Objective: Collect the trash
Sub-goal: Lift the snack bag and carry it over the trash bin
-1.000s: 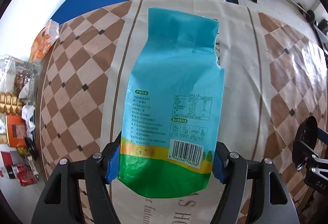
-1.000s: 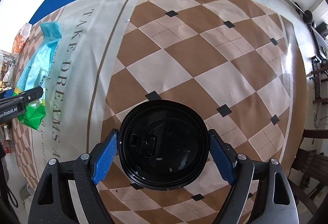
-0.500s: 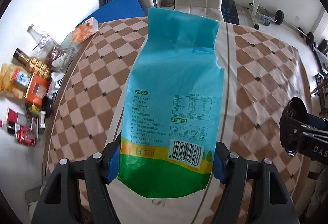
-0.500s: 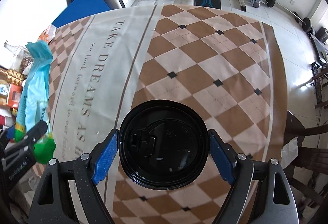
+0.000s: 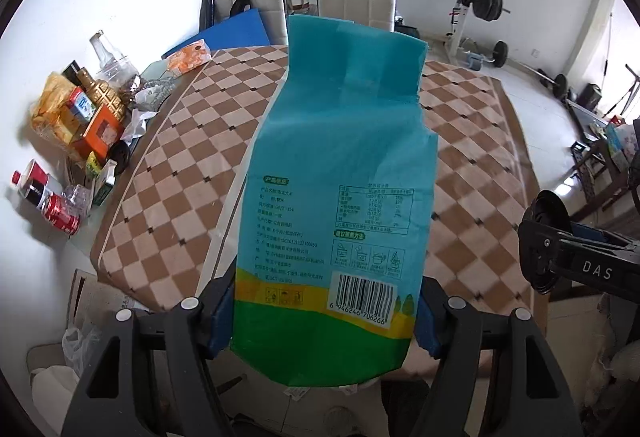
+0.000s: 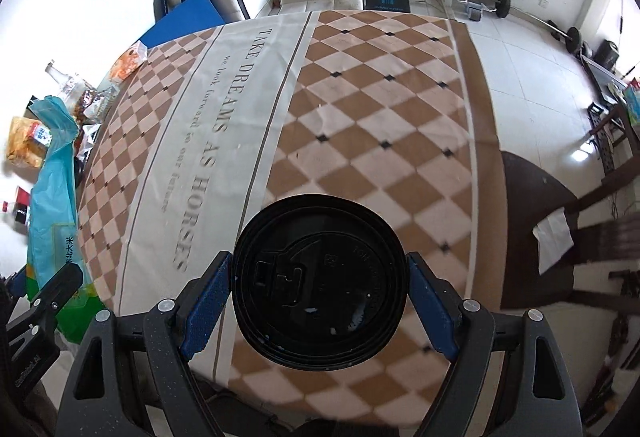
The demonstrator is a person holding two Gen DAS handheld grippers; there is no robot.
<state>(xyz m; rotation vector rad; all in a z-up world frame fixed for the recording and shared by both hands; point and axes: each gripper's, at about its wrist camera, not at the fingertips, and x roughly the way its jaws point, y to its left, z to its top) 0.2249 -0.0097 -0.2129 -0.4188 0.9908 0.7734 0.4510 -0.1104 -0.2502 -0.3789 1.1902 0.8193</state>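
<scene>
Gym gear and chairs fill the room beyond a table (image 6: 360,85) under a brown-and-cream checked cloth, its top bare below both tools apart from clutter along the far left edge. Left gripper (image 5: 320,313) is clamped on a tall blue-and-green food bag (image 5: 344,173), which stands up ahead of its fingers. Right gripper (image 6: 320,289) squeezes a black cup lid (image 6: 320,277) between its blue pads — jaws wide, set by the lid's rim. Both pieces look lifted clear of the cloth, so I judge this the carry step; the next move calls for finding a bin — none is plainly visible — and releasing over it.
</scene>
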